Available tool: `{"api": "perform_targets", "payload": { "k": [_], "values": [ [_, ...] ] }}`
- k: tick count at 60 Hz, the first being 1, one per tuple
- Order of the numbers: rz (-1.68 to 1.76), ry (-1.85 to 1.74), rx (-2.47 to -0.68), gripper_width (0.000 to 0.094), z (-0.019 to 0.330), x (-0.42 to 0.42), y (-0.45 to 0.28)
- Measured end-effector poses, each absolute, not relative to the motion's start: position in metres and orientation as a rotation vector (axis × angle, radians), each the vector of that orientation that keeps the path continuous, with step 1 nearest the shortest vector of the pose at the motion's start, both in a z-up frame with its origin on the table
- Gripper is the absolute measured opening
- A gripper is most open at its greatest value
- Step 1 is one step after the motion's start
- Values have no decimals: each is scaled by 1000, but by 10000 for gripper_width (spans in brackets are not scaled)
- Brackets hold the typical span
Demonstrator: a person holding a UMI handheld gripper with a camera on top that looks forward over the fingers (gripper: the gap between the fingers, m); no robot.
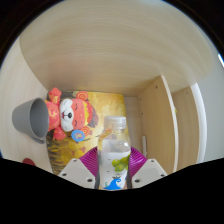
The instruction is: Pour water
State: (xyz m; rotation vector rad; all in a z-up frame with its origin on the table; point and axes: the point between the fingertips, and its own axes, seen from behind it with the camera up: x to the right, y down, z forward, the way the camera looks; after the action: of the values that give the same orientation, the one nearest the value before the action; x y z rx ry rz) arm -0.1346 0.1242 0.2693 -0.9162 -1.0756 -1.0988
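Bottle (pixel 117 150), upright with its long axis vertical, is sitting gripped between my jaws (pixel 116 172), and I am judging that the grey cup (pixel 32 117) lying up to the far left on the desk (pixel 110 50) is where I am tipping next.

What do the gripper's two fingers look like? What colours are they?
The gripper has two pale grey, blocky fingers, angled inward toward each other. Each carries a bright magenta pad on its inner face. No cables, markings, or the person's hand or sleeve show in this view.
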Motion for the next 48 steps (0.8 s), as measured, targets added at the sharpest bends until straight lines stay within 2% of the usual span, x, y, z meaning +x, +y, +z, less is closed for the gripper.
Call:
{"api": "perform_targets", "payload": {
  "k": [8,15,22,35,42,48],
  "values": [
    [-711,-681,-1176,384,294,-99,120],
    [-387,-386,-1331,383,284,-73,124],
    [-116,-226,-1490,384,233,-62,136],
    [41,-109,-1675,382,135,-51,149],
    [64,-95,-1700,383,110,-50,150],
    [91,-89,-1690,383,104,-53,147]
  ]
}}
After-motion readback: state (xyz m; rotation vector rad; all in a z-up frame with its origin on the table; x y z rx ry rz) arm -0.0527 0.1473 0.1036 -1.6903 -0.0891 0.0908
